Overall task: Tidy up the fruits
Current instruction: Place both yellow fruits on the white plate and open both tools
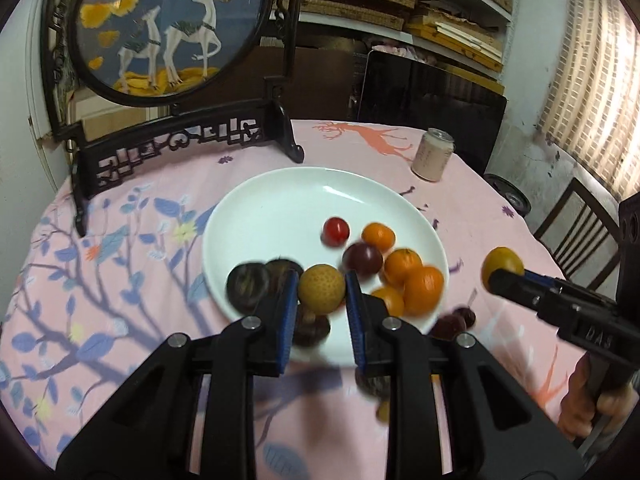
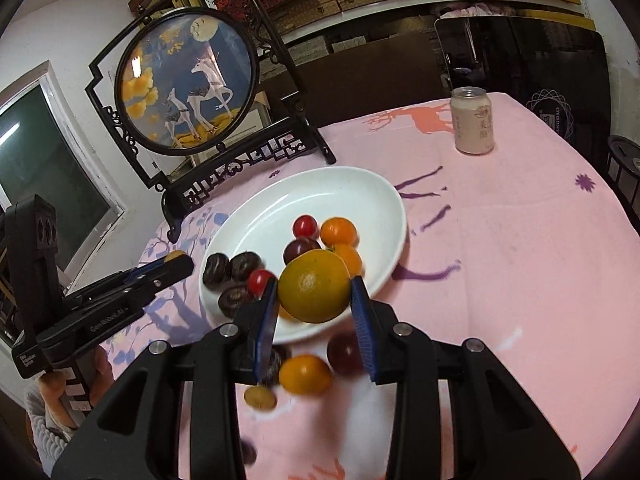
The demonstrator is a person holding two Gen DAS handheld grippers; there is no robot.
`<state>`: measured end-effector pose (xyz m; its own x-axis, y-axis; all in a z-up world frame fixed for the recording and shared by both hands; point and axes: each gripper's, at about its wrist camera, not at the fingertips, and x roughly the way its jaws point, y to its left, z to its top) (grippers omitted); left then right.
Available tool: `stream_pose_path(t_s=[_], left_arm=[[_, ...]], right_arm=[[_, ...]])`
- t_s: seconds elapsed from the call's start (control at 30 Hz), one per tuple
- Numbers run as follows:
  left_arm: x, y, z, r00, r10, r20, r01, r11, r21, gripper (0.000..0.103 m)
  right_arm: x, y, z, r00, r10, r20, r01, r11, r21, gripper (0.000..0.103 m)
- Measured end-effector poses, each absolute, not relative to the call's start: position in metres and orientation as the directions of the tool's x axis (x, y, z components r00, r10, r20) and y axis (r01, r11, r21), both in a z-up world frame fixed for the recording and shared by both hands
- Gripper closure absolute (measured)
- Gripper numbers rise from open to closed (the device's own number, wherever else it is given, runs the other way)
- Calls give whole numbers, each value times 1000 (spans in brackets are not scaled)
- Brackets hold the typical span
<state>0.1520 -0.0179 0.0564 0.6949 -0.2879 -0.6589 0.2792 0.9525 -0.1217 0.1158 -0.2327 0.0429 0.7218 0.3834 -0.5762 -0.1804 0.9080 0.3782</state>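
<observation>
Most fruit already lies in the plate point(image 1: 280, 200), each gripper's jaws clamp another fruit, left gripper point(image 1: 322, 292) and right gripper point(image 2: 314, 288), while several wait on the tablecloth point(image 2: 520, 240) near its front edge.

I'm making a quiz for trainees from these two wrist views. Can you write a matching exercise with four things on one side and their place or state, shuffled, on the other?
Things:
1. small yellow-brown fruit
2. large yellow-orange citrus
3. drink can
4. dark chestnut-like fruits

Place or state:
A. standing upright on the pink tablecloth, beyond the white plate
B. gripped by the right hand-held gripper
C. lying at the plate's left edge
D. gripped by the left hand-held gripper

Pairs: 1-D, 2-B, 3-A, 4-C
</observation>
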Motion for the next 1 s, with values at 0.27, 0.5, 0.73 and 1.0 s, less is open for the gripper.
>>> stream_pose_path(t_s=[0.27,0.5,0.73,1.0], left_arm=[[211,-24,32,666,-257,-700,240,963,-124,79],[232,-28,24,674,-231,-701,227,969,-101,46],[222,-19,33,682,-242,-690,220,968,-123,45],[163,-6,39,720,-235,-653,225,969,-100,32]], right_arm=[[167,-197,34,706,346,-617,-213,936,281,66],[185,-189,21,706,334,-624,-236,942,238,52],[166,-203,36,733,364,-574,-244,929,278,49],[127,-227,45,750,401,-526,-218,901,375,42]])
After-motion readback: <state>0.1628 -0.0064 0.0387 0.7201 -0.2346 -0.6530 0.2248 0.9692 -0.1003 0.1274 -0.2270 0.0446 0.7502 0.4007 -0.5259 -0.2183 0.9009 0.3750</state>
